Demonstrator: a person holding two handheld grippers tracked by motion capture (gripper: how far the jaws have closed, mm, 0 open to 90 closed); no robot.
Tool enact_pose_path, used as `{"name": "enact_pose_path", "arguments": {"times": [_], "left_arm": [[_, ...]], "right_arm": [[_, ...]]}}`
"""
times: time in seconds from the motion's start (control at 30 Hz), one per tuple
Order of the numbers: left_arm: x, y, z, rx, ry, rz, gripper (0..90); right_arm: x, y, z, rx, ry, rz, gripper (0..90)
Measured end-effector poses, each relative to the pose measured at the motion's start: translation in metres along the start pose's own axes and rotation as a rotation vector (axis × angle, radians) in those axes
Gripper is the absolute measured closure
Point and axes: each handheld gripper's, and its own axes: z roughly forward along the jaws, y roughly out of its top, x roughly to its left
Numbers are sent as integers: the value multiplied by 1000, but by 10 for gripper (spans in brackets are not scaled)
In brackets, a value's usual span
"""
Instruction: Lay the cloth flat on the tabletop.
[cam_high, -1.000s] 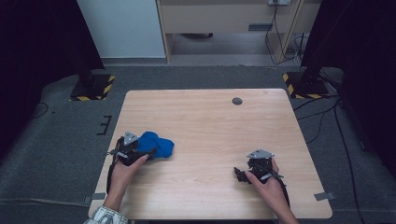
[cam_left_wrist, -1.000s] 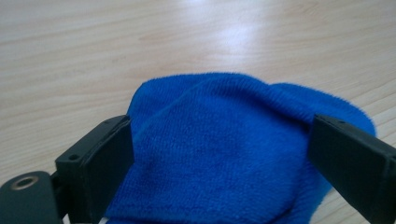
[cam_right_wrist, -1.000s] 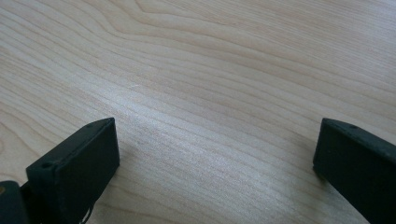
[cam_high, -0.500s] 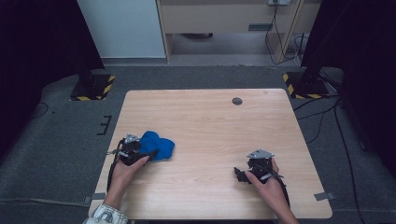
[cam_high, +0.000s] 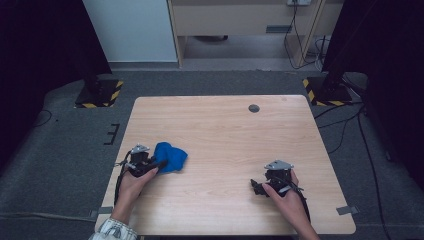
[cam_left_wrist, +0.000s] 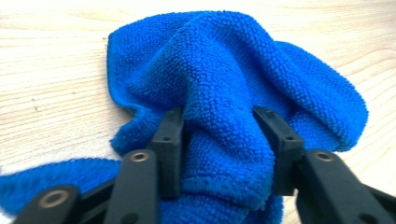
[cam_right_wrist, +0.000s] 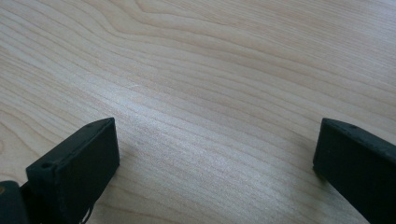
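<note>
Jaws of the left gripper (cam_left_wrist: 217, 140) have just been closing and now pinch a fold of the cloth (cam_left_wrist: 233, 79), probably firmly, at the desk's (cam_high: 225, 130) left edge; right gripper (cam_right_wrist: 215, 154) gapes, idle.

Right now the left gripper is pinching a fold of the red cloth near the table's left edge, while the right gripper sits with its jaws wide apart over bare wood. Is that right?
Not quite: the cloth is blue, not red, as the left gripper view shows. The left gripper, its jaws just closing, pinches a fold of it; the right gripper stands wide open over the bare table.
</note>
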Motion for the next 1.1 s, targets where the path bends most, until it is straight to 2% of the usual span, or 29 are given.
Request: {"name": "enact_pose_path", "arguments": {"times": [0.17,0.33,0.6,0.9,1.0,1.1], "left_arm": [[-1,2,-2,1,2,5,680],[-4,4,-6,-5,15,16,707],[-12,10,-17,-66,33,40,721],[-27,18,-24,-110,14,99,722],[-32,20,-25,-126,-3,103,722],[-48,27,-23,-141,-30,129,721]], "right_arm": [[0,0,0,0,0,0,7],[0,0,0,0,0,0,7],[0,0,0,-1,0,-1,7],[0,0,0,0,0,0,7],[0,0,0,0,0,0,7],[0,0,0,-1,0,-2,7]]}}
